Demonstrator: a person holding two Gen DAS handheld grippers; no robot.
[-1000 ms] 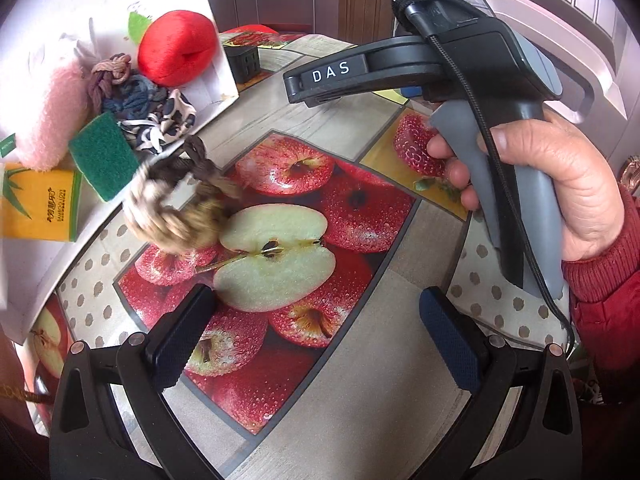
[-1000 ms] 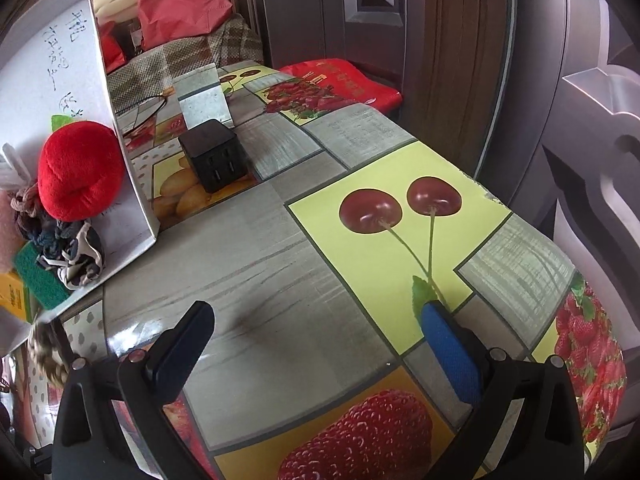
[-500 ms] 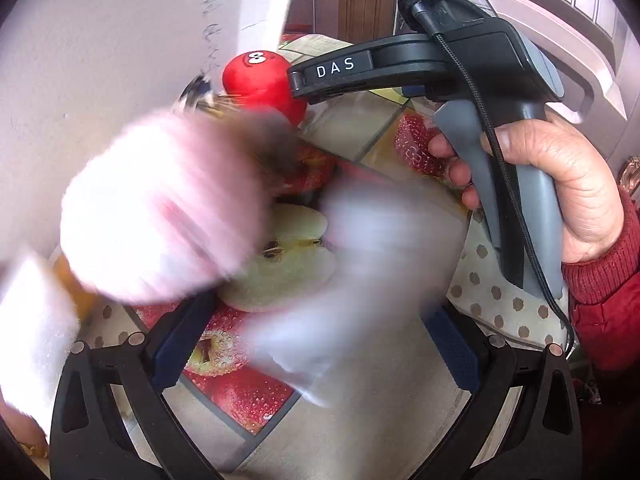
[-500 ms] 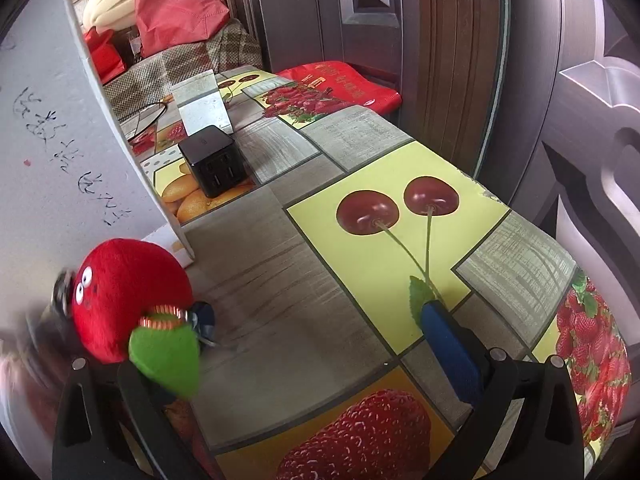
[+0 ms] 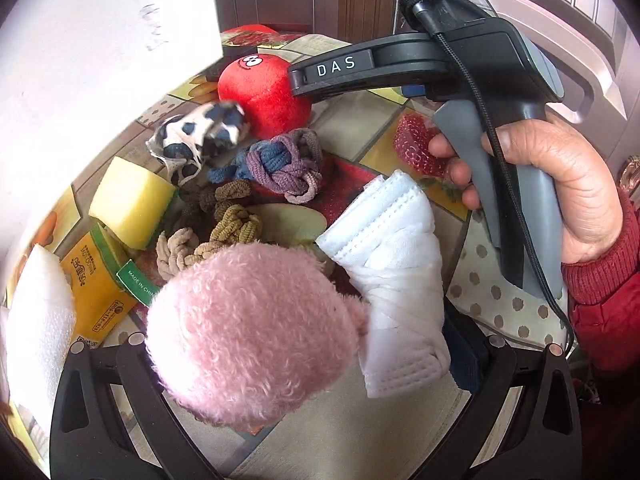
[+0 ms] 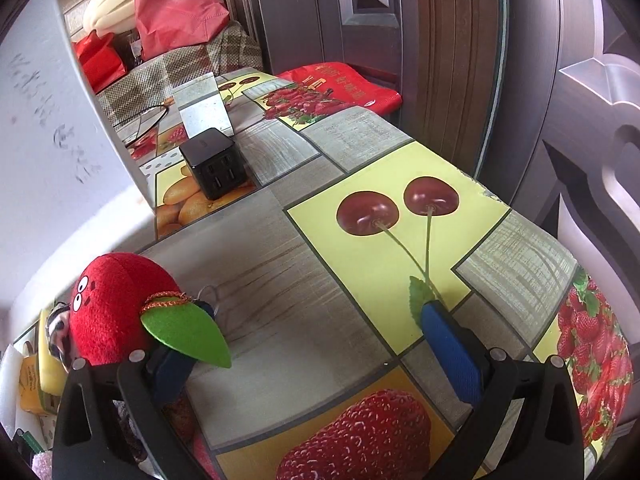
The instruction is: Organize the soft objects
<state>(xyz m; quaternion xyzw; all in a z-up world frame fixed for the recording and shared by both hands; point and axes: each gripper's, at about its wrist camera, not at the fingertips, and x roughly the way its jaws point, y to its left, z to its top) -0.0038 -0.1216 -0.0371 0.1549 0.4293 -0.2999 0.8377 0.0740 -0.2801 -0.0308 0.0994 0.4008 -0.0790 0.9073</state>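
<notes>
Soft things lie spilled on the fruit-print table. In the left wrist view a pink fluffy toy (image 5: pixel 256 328) and a folded white face mask (image 5: pixel 396 264) lie between the wide-open fingers of my left gripper (image 5: pixel 304 352). Beyond them lie brown and purple knotted hair ties (image 5: pixel 280 164), a black-and-white scrunchie (image 5: pixel 196 136), a yellow sponge (image 5: pixel 128 200) and a red plush fruit (image 5: pixel 264 92). My right gripper (image 6: pixel 316 356) is open and empty above the table; the red plush (image 6: pixel 108 308) with its green leaf sits at its left finger.
A white box (image 5: pixel 92 52) is tipped up over the left side of the pile. A yellow tissue pack (image 5: pixel 96 284) and white foam (image 5: pixel 36 332) lie at the left. A black cube charger (image 6: pixel 214 168) and a red bag (image 6: pixel 344 84) are farther back.
The white box has tipped over and the soft things that were in it have tumbled out onto the table in front of the left gripper. Both grippers stay open.
</notes>
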